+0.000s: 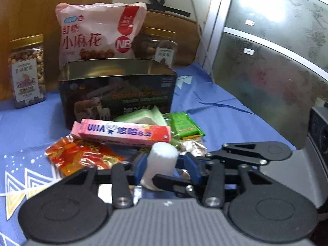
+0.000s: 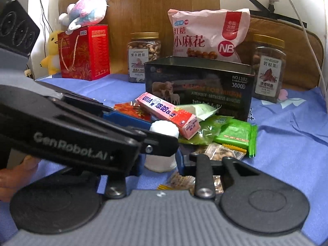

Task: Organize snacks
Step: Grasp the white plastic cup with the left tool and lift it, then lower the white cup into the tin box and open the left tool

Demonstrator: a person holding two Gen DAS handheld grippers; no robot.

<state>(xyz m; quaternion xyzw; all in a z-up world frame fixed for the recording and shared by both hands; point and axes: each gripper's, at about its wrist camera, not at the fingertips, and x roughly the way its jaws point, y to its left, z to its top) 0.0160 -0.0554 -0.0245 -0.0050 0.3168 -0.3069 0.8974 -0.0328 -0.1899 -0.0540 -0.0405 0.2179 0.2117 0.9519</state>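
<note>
A white cylindrical snack (image 1: 162, 162) stands between the blue pads of both grippers; it also shows in the right wrist view (image 2: 164, 143). My left gripper (image 1: 166, 164) and my right gripper (image 2: 162, 157) both sit around it, jaws close to its sides; contact is unclear. Beyond lies a snack pile: pink UHA candy box (image 1: 125, 132) (image 2: 168, 115), red packet (image 1: 82, 155), green packets (image 1: 184, 125) (image 2: 235, 135). An open dark tin box (image 1: 116, 90) (image 2: 198, 86) stands behind the pile.
A pink snack bag (image 1: 98, 32) (image 2: 207, 34) leans behind the tin. Nut jars (image 1: 26, 71) (image 2: 143, 55) (image 2: 268, 67) stand either side. A red gift box (image 2: 84, 53) with plush toys (image 2: 86, 10) is far left. Blue cloth (image 1: 215, 106) covers the table.
</note>
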